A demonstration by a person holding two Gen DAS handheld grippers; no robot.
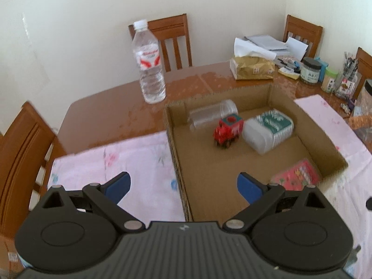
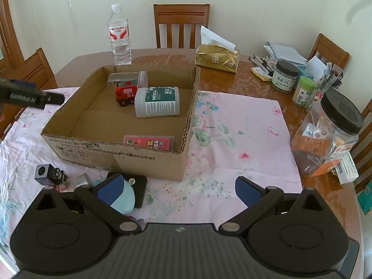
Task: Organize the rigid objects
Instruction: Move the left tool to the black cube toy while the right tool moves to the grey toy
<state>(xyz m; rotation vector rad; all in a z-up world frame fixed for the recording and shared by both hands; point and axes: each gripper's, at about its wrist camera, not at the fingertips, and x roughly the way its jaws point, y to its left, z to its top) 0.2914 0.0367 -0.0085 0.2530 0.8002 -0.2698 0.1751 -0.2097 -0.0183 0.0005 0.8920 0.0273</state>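
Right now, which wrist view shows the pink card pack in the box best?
The left wrist view: the pink card pack lies flat with its whole top face visible, though blurred. In the right wrist view, the cardboard box front wall hides its lower part.

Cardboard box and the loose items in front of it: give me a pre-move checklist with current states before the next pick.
1. Left gripper open and holding nothing: ok.
2. Right gripper open and holding nothing: ok.
3. Cardboard box has bare floor for more items: ok, its front-left part is free.
4. Items already inside lie settled: ok, the red toy train, the clear jar, the white medical bottle and the pink packet all rest on the box floor.
5. Loose items still outside: not ok, a dark cube and a black flat box lie on the cloth in front of the box.
6. Right gripper lined up on a loose item: cannot tell.
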